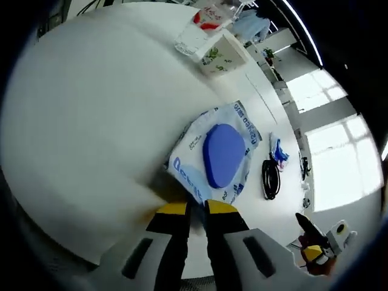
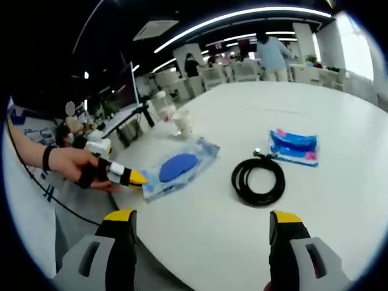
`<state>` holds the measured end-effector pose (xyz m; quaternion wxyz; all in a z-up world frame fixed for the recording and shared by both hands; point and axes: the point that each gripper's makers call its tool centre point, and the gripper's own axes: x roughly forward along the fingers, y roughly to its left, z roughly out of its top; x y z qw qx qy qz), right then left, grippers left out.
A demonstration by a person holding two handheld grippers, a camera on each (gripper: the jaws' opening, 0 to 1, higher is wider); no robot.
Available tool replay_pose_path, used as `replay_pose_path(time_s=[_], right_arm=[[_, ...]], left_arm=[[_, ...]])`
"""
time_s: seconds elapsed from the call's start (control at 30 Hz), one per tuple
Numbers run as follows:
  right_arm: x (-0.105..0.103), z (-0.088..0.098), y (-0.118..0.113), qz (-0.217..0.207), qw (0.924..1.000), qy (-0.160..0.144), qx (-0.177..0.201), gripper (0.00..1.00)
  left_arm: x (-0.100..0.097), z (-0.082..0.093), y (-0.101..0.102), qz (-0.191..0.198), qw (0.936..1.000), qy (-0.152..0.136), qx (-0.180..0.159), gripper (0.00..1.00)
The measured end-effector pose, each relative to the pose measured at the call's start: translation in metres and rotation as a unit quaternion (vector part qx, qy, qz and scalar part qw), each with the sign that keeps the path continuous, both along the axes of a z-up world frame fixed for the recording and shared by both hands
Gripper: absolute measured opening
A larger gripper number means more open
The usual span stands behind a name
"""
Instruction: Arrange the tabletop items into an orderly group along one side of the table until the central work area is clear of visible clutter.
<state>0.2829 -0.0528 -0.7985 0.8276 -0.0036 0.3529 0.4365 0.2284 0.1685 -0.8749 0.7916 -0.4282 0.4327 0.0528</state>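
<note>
A clear plastic package (image 1: 241, 124) printed in blue, with a blue oval pad inside, lies on the white table (image 1: 91, 121). My left gripper (image 1: 197, 208) has its yellow-tipped jaws nearly together on the package's near edge. In the right gripper view a hand holds that left gripper (image 2: 134, 177) against the package (image 2: 200, 151). My right gripper (image 2: 203, 217) stands open above the table, its jaws wide apart, short of a black cable coil (image 2: 257, 180). Beyond the coil lies a blue and pink packet (image 2: 294, 147). The right gripper (image 1: 310, 241) shows at the lower right of the left gripper view.
The cable coil (image 1: 271, 179) and the small packet (image 1: 277, 150) lie to the right of the package. A white box with green print (image 1: 221, 53) and a clear container (image 1: 191, 39) stand at the far side. People and chairs are beyond the table (image 2: 339, 115).
</note>
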Motion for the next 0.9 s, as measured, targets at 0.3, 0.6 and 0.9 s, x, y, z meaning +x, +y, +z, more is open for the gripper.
replay_pose_path(time_s=[0.3,0.6,0.9], right_arm=[[0.002,0.004,0.007,-0.005,1.0,0.001,0.005,0.91],[0.002,0.005,0.013,-0.003,1.0,0.003,0.0,0.89],[0.0,0.0,0.017,-0.004,0.9999,0.01,-0.006,0.88]], left_arm=[[-0.009,-0.002,0.019,-0.024,0.9996,0.001,0.017,0.04],[-0.004,0.0,0.029,-0.093,0.9933,-0.012,0.067,0.05],[-0.001,0.001,0.046,-0.158,0.9787,-0.023,0.129,0.05]])
